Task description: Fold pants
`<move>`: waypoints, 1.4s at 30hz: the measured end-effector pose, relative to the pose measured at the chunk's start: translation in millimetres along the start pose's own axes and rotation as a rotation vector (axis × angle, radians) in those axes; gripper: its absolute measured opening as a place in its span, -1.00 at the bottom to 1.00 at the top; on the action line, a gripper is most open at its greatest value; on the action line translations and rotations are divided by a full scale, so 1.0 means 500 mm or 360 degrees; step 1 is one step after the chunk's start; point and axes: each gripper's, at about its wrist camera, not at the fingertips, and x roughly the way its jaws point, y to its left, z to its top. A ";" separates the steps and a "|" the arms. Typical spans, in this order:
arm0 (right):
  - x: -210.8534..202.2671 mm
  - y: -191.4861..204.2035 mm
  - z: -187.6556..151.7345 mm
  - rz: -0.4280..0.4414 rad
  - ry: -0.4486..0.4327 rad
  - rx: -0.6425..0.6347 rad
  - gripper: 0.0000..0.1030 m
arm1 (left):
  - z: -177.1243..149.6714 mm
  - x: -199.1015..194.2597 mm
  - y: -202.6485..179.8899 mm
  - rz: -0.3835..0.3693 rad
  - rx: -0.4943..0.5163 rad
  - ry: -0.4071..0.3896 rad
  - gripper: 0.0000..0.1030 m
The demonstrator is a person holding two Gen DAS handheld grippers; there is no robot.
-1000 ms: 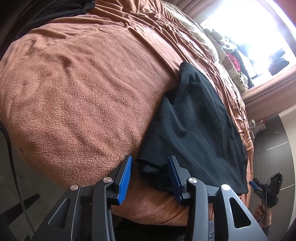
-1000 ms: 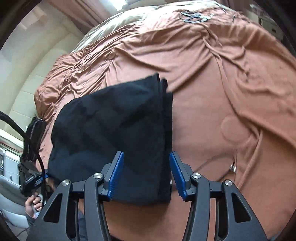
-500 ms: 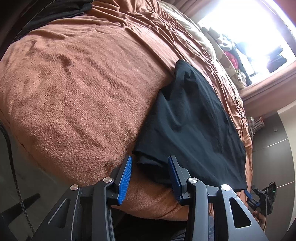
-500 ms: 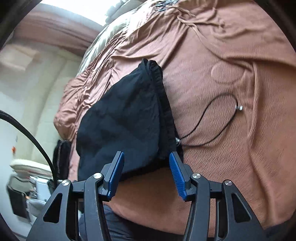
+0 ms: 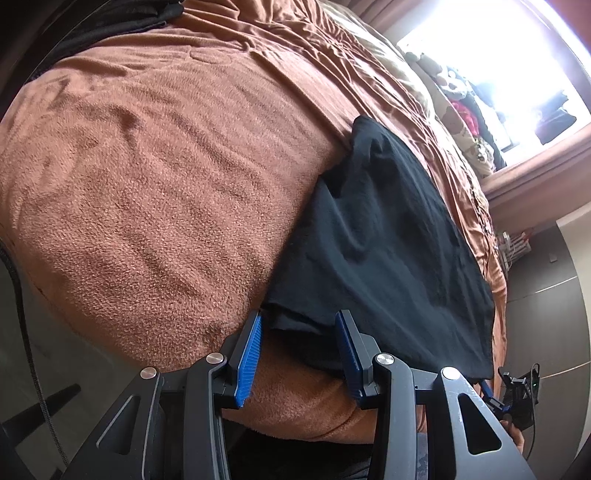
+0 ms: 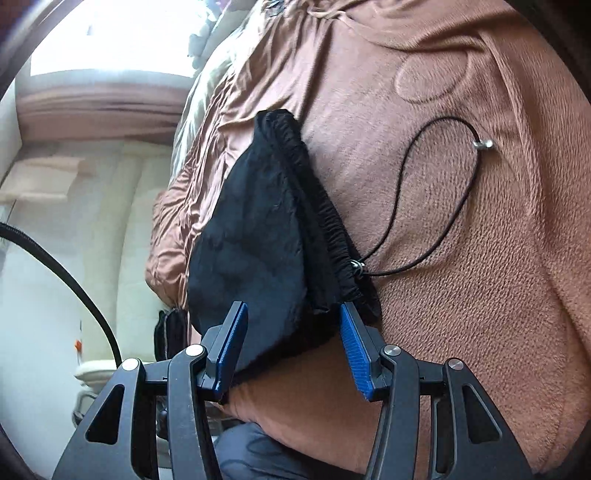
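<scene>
The black pants [image 5: 388, 243] lie folded flat on the brown bedspread [image 5: 166, 166] near the bed's front edge. My left gripper [image 5: 299, 325] is open, its blue pads on either side of the pants' near corner without closing on it. In the right wrist view the pants [image 6: 266, 240] show their elastic waistband [image 6: 325, 218] and a thin black drawstring [image 6: 424, 206] looped out on the bedspread [image 6: 480, 277]. My right gripper [image 6: 293, 321] is open around the pants' near waistband corner.
A dark garment [image 5: 122, 22] lies at the far end of the bed. Pillows and clutter [image 5: 461, 103] sit by the bright window. The bed's front edge [image 5: 295, 417] drops off just below the grippers. A black cable [image 6: 66, 269] hangs at the left.
Both grippers have moved in toward the pants' near edge and stayed open. The right view has swung and tilted, bringing the waistband and drawstring into view.
</scene>
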 end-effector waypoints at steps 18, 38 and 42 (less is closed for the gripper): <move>-0.010 0.043 -0.031 -0.0029 -0.0079 -0.0088 -0.87 | 0.013 0.015 -0.008 0.0012 0.0025 -0.0003 -0.18; -0.059 0.080 -0.122 -0.0227 -0.0171 -0.0222 -0.92 | 0.038 -0.021 0.037 -0.0034 -0.0031 -0.0088 0.20; -0.049 0.078 -0.115 -0.0266 -0.0158 -0.0220 -0.91 | 0.040 -0.005 0.032 -0.0037 -0.0029 -0.0063 0.20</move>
